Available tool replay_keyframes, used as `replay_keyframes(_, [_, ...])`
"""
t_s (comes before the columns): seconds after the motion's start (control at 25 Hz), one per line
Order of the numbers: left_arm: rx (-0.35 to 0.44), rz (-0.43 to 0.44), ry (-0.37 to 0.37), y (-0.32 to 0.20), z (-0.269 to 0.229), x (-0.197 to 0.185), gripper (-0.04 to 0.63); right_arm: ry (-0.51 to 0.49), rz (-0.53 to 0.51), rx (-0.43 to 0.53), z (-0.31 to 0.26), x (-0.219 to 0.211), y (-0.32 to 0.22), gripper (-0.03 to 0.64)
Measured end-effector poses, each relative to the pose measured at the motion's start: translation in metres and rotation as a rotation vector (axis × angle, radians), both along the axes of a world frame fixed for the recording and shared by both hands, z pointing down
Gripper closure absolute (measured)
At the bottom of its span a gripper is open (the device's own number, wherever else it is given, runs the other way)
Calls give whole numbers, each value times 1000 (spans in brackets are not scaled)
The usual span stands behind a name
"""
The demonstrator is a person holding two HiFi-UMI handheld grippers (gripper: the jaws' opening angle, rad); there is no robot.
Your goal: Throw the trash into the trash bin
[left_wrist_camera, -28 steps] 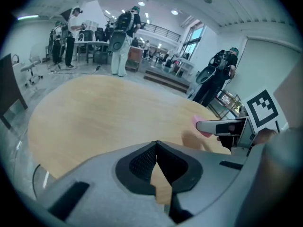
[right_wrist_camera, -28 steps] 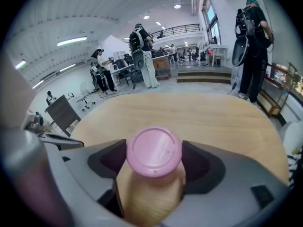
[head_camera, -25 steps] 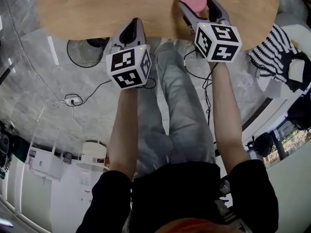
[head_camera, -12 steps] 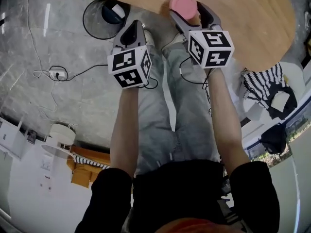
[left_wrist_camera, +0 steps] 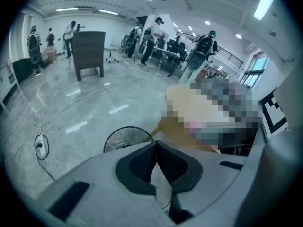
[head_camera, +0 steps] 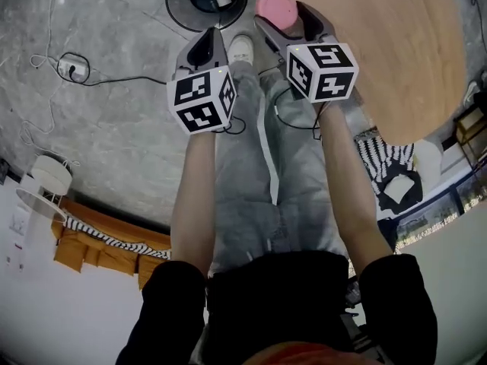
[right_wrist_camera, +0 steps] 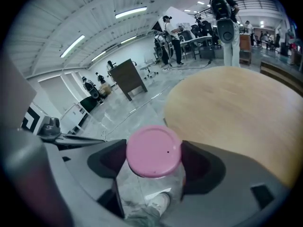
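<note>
A clear plastic cup with a pink lid [head_camera: 275, 8] is clamped between the jaws of my right gripper [head_camera: 281, 15], held in the air past the table's edge. In the right gripper view the pink lid [right_wrist_camera: 154, 150] fills the gap between both pads, and my right gripper [right_wrist_camera: 154, 164] is shut on the cup. The round wire trash bin [head_camera: 183, 6] stands on the floor just beyond both grippers, with a dark liner and something white inside. My left gripper [head_camera: 207, 44] hovers near it with jaws closed and empty. Its tips [left_wrist_camera: 155, 144] meet above the trash bin's rim [left_wrist_camera: 124, 132].
A round wooden table [head_camera: 396, 44] lies to the right; the table [right_wrist_camera: 236, 103] also shows behind the cup. A power strip [head_camera: 70, 68] and cables lie on the grey floor at left. The person's shoe [head_camera: 242, 48] is under the grippers. Striped cloth [head_camera: 384, 162] at right.
Both grippers have swung left, off the table and over the floor. The trash bin has come fully into view just ahead of them. The cup stays gripped.
</note>
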State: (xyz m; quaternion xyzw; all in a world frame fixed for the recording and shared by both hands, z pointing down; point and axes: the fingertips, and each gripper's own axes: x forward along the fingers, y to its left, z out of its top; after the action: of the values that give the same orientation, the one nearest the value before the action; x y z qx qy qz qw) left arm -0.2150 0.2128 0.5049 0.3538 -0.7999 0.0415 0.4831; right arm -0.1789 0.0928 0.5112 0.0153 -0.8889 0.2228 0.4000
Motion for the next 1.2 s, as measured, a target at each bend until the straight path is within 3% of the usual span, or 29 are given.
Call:
replay_keyframes(0.4, [-14,-186,41,66,54,-50,588,108,-185,-42,85,-56,70,278])
replay_keyframes(0.64, [-16,-267,72,89,113,-70,588,160,-190,-94,155,-74,96,278])
replay_keyframes(0.92, [-27,-247,101,94,141,-48,588,211,-183,-87,197,-64,101,278])
replay_keyframes(1.2, [-23,-200,88,72,120,-56,588,189,-166,-98,167,-66,86,279])
